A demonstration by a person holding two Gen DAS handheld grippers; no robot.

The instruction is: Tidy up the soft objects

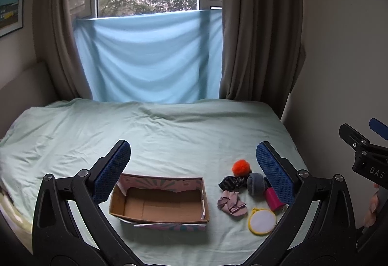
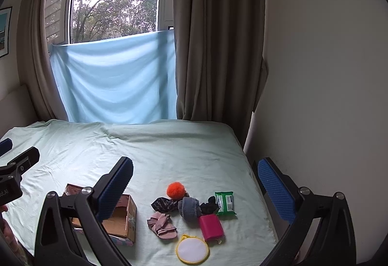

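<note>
An open, empty cardboard box (image 1: 160,205) sits on the pale green bed sheet (image 1: 169,130); it also shows in the right wrist view (image 2: 121,220). To its right lies a cluster of small items: an orange pompom (image 2: 176,189), a dark patterned scrunchie (image 2: 165,204), a grey rolled sock (image 2: 189,209), a black scrunchie (image 2: 209,205), a pink headband (image 2: 161,223), a pink pouch (image 2: 211,227), a green wipes pack (image 2: 225,203) and a round yellow-rimmed pad (image 2: 192,251). My left gripper (image 1: 192,169) is open and empty above them. My right gripper (image 2: 195,186) is open and empty.
The bed meets a blue cloth (image 1: 150,57) hung under the window, with brown curtains (image 1: 257,35) either side. A wall (image 2: 327,72) runs close along the bed's right edge. A framed picture (image 1: 11,6) hangs at left.
</note>
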